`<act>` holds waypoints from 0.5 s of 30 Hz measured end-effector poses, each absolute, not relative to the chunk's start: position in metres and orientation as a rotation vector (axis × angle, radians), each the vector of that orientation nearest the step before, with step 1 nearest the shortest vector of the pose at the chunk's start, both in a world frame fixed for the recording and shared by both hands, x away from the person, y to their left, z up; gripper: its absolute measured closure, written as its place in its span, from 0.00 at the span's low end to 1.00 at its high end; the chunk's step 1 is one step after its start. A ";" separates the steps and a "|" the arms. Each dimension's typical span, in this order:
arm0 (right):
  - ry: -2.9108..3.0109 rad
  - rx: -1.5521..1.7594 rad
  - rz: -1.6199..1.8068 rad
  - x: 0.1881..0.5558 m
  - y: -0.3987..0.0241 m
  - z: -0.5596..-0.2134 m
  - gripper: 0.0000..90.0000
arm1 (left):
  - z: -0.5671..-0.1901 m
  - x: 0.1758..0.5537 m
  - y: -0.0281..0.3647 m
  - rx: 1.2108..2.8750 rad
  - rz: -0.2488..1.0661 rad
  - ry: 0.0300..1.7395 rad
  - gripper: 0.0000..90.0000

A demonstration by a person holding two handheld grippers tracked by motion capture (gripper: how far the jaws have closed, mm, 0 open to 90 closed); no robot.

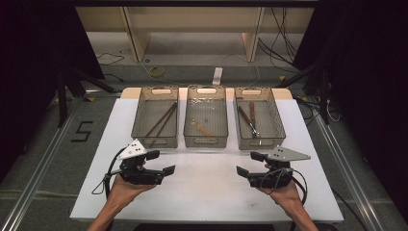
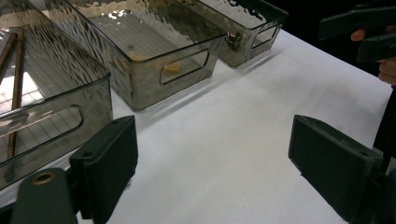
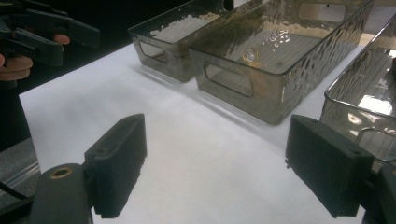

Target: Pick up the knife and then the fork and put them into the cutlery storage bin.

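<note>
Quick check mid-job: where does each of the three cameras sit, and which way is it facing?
High view: above the person's side, facing forward and down on the table; forearms, left gripper, right gripper.
Left gripper view: along its open jaws toward the middle bin.
Right gripper view: along its open jaws toward the same bin.
All share the bins.

Bins (image 2: 140, 70) glossy rippled smoky plastic; table (image 2: 243, 140) matt white; chopsticks (image 1: 161, 120) seemingly wood.

The white table (image 1: 207, 192) lies bare between the two grippers and the near bin walls. Three bins (image 1: 206, 122) stand side by side across the far half, apparently with narrow gaps between them.
</note>
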State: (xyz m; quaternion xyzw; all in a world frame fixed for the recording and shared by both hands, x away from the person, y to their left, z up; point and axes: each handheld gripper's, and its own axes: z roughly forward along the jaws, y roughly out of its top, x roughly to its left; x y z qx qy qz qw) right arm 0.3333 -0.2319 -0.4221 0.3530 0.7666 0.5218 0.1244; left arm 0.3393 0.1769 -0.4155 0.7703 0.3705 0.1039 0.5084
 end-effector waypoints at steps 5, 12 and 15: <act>2.236 1.031 1.504 0.329 -0.235 -0.427 0.22 | -0.415 0.339 0.178 1.840 0.236 0.896 0.17; 2.237 1.035 1.492 0.323 -0.237 -0.432 0.21 | -0.416 0.339 0.178 1.847 0.232 0.894 0.17; 2.234 1.047 1.488 0.321 -0.238 -0.433 0.21 | -0.416 0.338 0.178 1.849 0.226 0.895 0.17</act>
